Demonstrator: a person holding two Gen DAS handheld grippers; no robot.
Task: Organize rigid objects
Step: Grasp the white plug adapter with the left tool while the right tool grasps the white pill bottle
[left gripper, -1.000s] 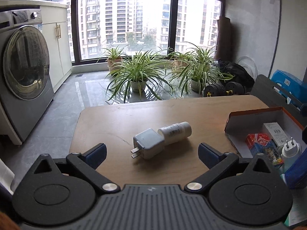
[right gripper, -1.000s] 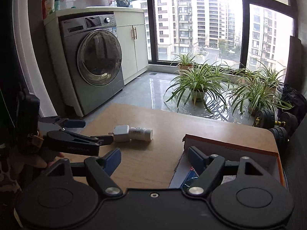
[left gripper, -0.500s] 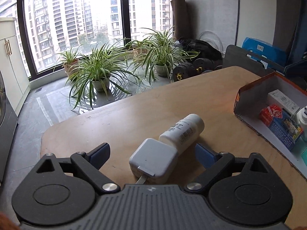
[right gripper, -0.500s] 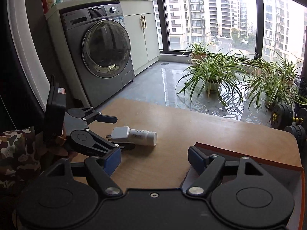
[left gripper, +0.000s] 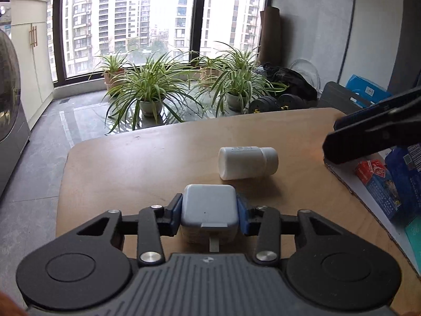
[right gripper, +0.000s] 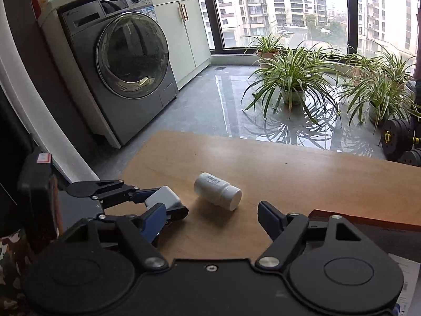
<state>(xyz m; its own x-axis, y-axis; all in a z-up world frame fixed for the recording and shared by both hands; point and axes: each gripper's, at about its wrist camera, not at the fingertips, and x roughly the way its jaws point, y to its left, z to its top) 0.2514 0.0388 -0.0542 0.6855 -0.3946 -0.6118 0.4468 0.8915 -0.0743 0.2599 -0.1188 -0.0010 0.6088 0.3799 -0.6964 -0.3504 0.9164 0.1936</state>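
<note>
Here, the left gripper (left gripper: 210, 212) has its jaws closed on the grey plug adapter (left gripper: 209, 205), a blue pad pressed against each side and one metal prong pointing back toward the camera. Just beyond the jaws, apart from the adapter, the white bottle (left gripper: 248, 162) lies on its side on the wooden table (left gripper: 147, 163). The right gripper (right gripper: 211, 217) stands with jaws spread and nothing between them; the bottle lies just ahead of that gap. Farther out, right of the left jaws, a cardboard box (left gripper: 368, 202) holds small packages.
</note>
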